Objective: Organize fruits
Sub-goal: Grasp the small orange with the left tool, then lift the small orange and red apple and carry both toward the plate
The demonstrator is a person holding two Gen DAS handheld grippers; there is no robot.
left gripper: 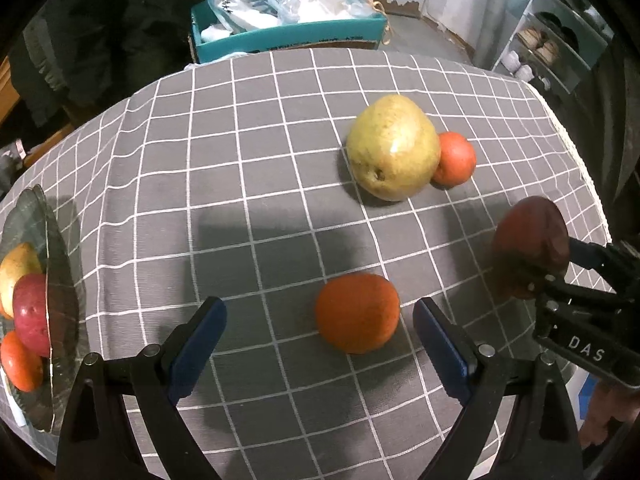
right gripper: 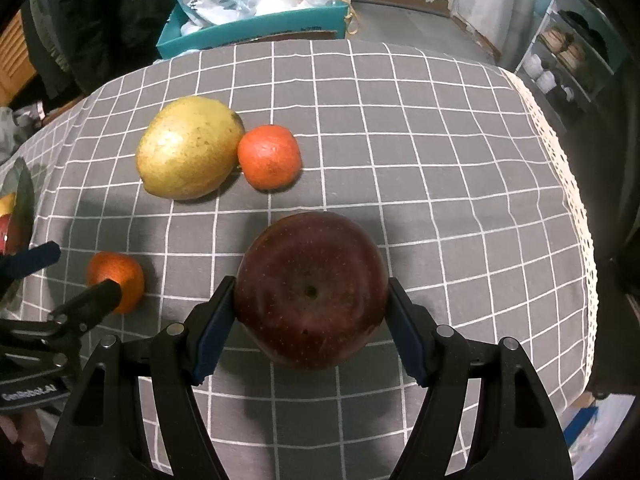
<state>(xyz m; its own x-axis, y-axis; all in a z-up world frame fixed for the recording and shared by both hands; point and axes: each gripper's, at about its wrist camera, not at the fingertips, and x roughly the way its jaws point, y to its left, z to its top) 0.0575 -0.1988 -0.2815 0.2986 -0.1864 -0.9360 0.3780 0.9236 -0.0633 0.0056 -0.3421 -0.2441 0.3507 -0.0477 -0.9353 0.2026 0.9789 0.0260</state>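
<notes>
Right gripper (right gripper: 311, 312): pinching the dark red apple (right gripper: 311, 290) between its blue pads, one on each side; the apple is lifted clear of the checked cloth, calyx end toward the camera.
Left gripper (left gripper: 320, 324): jaws spread wide, low over the desk (left gripper: 248, 168), touching nothing.
Near orange (left gripper: 357, 313): on the cloth between the left gripper's blue fingertips (left gripper: 200, 332), nearer the right-hand one, touching neither; in the right wrist view it sits at 9 o'clock, part hidden behind the left gripper's tip.
Pear (right gripper: 189, 147): yellow-green, lying on its side at about 11 o'clock from the held apple.
Far orange (right gripper: 269, 157): just beside the pear on its right; whether they touch I cannot tell.
Glass bowl (left gripper: 44, 240): at 9 o'clock in the left wrist view, near the desk's edge, holding a yellow fruit (left gripper: 16, 264), a red fruit (left gripper: 32, 312) and an orange one (left gripper: 20, 360).
Teal box (left gripper: 288, 36): beyond the desk at 12 o'clock, filled with plastic bags.
</notes>
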